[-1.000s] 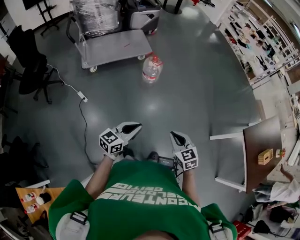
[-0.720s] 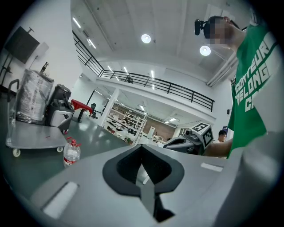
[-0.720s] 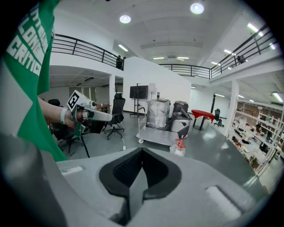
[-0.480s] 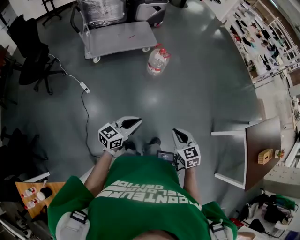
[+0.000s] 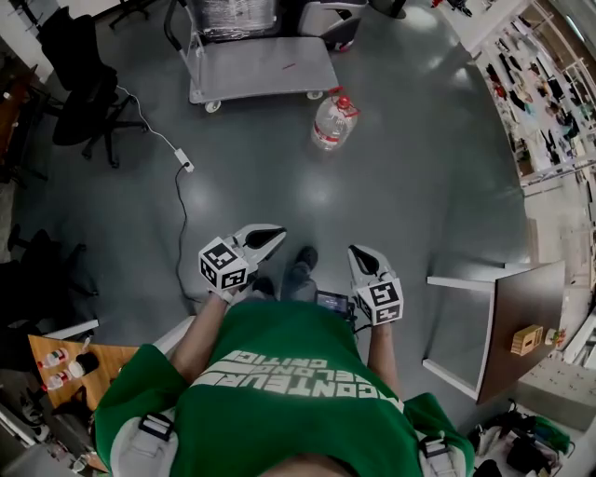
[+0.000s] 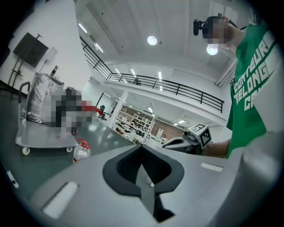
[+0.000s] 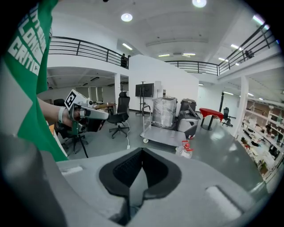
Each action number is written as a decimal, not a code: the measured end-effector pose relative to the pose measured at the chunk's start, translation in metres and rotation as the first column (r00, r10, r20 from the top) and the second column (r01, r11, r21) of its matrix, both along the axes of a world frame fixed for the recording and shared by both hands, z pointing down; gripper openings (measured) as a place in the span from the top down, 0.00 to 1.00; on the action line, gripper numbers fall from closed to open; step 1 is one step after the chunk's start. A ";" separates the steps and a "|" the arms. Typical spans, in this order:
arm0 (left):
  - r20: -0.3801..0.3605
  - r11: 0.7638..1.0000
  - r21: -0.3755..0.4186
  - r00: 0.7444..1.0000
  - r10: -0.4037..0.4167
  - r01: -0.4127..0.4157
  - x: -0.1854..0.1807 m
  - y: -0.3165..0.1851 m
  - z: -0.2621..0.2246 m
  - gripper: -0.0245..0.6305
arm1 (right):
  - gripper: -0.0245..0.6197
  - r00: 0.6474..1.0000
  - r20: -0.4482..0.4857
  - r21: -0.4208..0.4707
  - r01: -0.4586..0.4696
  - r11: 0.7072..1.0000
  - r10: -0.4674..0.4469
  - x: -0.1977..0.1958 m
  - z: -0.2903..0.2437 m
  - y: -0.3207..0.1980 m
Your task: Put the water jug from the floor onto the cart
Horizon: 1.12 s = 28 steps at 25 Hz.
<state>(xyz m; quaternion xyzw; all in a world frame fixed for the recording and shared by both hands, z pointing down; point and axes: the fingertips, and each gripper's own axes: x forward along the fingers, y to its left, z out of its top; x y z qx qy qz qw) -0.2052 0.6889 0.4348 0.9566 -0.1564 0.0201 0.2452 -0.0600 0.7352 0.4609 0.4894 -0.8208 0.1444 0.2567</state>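
Observation:
A clear water jug [image 5: 333, 121] with a red cap stands on the grey floor, just in front of the flat grey cart [image 5: 261, 67]. It also shows small in the left gripper view as the jug [image 6: 81, 150] and in the right gripper view as the jug [image 7: 184, 149], beside the cart [image 7: 165, 136]. My left gripper [image 5: 272, 232] and right gripper [image 5: 357, 253] are held close to my body, far short of the jug. Both are shut, with nothing between the jaws.
A wrapped load [image 5: 234, 13] sits at the cart's far end. A black office chair [image 5: 82, 86] and a white cable with a plug [image 5: 182, 160] lie at the left. A brown table [image 5: 521, 317] stands at the right, shelving [image 5: 545, 93] beyond it.
The view has shifted: jug and cart now sit further right and higher in the head view. Both grippers keep about the same pose near my body, shut.

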 end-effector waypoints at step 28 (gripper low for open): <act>0.088 0.999 0.038 0.996 -0.021 0.018 0.153 -0.106 -0.009 0.95 | 0.97 0.995 0.094 0.007 0.045 0.999 -0.045 0.141 0.020 -0.133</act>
